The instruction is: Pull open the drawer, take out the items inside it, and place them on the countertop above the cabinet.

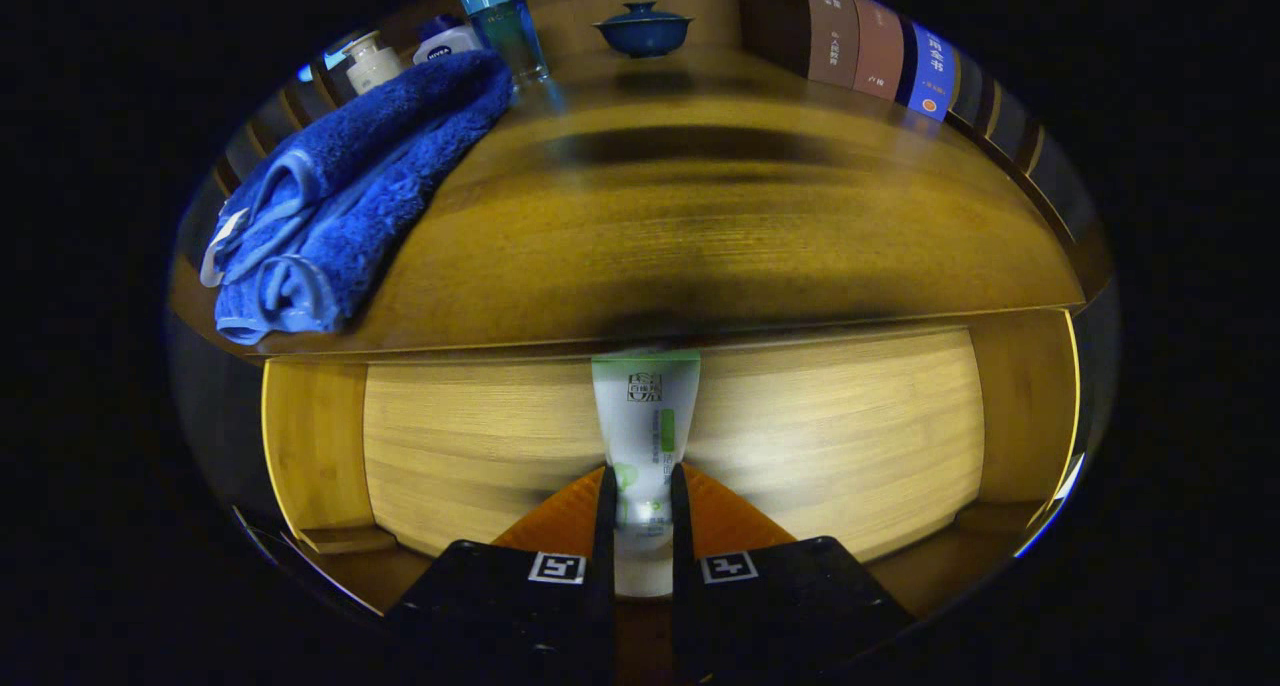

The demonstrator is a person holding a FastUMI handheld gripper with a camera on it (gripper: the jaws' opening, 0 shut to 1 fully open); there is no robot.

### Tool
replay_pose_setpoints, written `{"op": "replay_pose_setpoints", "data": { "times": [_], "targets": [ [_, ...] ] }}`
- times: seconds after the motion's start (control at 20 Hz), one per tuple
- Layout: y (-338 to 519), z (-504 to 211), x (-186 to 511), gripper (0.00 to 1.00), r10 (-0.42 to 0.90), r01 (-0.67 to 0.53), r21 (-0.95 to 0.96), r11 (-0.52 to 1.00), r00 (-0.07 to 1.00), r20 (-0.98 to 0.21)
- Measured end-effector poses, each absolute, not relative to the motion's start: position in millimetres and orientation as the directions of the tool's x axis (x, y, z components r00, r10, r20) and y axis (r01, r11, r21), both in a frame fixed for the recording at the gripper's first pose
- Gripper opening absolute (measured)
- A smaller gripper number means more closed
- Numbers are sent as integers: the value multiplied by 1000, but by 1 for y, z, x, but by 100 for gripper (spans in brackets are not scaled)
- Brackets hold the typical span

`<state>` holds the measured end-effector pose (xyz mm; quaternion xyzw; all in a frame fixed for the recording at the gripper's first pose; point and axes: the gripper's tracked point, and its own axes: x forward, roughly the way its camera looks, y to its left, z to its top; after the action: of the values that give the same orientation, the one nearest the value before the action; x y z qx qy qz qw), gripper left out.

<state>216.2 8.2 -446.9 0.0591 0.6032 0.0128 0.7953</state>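
Note:
My gripper (640, 486) is shut on a white tube with a green end (645, 406), both fingers pressing its lower part. The tube points forward and up, its green end level with the front edge of the wooden countertop (720, 226). Below that edge, behind the tube, lies the open drawer (850, 436) with its pale wooden inside and side walls. The tube hangs above the drawer, apart from the wood.
A folded blue towel (350, 186) lies on the countertop's left part. Behind it stand a small cream bottle (372, 61), a white jar (447, 41) and a blue-capped cup (508, 26). A blue lidded bowl (643, 28) sits at the back, books (880, 51) at the back right.

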Motion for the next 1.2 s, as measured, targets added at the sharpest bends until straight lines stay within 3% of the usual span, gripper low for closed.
{"op": "replay_pose_setpoints", "data": {
  "times": [0.8, 1.2],
  "targets": [
    [16, -326, 192, 27, 170, 6, 177, 984, 250, -953],
    [20, -282, 235, 27, 171, -7, 179, 984, 336, -926]
  ]
}}
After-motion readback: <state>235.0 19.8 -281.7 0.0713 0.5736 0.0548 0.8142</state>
